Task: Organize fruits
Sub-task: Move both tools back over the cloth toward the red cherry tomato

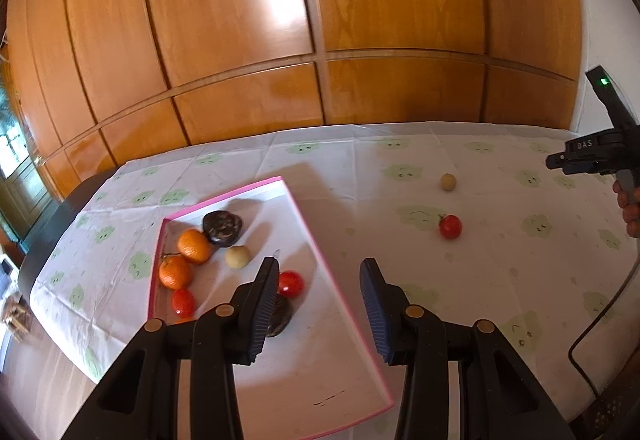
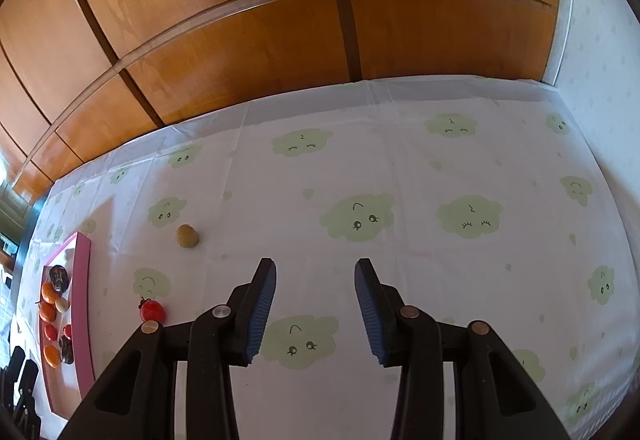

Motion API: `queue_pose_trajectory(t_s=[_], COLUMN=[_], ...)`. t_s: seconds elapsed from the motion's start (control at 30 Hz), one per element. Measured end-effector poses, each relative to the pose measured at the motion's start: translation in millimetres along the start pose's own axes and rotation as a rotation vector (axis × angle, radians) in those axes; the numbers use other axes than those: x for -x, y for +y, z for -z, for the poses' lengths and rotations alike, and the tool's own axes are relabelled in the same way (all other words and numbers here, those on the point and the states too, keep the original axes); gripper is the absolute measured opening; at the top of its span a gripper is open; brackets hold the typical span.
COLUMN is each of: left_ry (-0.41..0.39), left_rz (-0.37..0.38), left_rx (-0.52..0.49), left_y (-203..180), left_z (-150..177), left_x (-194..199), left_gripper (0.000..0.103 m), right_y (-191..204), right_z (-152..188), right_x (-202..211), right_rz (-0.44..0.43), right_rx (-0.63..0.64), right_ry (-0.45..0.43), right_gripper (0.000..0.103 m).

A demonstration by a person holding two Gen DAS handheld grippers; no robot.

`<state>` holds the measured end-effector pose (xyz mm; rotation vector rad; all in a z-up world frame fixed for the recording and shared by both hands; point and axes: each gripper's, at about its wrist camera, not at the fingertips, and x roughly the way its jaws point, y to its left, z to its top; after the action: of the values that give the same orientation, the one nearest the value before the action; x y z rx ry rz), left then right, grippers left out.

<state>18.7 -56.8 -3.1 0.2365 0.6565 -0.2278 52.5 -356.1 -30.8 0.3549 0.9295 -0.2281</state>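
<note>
A white tray with a pink rim [image 1: 308, 236] lies on the left of the table. It holds two oranges [image 1: 194, 246], red tomatoes [image 1: 291, 283], a pale round fruit [image 1: 237, 256] and dark wrinkled fruits [image 1: 222, 226]. My left gripper [image 1: 319, 268] hovers open and empty over the tray's right edge. Out on the cloth sit a loose red tomato [image 1: 450, 226] [image 2: 152, 310] and a small tan fruit [image 1: 448, 181] [image 2: 187, 236]. My right gripper [image 2: 315, 264] is open and empty above bare cloth, to the right of both loose fruits.
A white tablecloth [image 2: 400, 167] with green cloud faces covers the table. Wooden cabinet doors [image 1: 240, 39] stand behind it. A person's hand [image 1: 629, 207] shows at the right edge of the left wrist view, with a black cable [image 1: 592, 324] below it.
</note>
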Motion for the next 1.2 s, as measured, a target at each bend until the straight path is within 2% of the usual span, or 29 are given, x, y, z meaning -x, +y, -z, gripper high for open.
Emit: queue_pose_trajectory(t_s=[0.53,1.2], left_ry=[0.012,0.052], left_rz=[0.055,0.103], left_rx=[-0.063,-0.084], left_y=[-33,-52], left_z=[-4,-8], left_x=[-6,-22], left_gripper=[0.043,0.043], right_y=[2,6], right_z=[-2,-3], right_x=[6,10], right_rz=[-0.022,-0.032], right_rx=[-0.002,0.001], right_ry=[-0.022,-0.030], right_gripper=[0.041,0.041])
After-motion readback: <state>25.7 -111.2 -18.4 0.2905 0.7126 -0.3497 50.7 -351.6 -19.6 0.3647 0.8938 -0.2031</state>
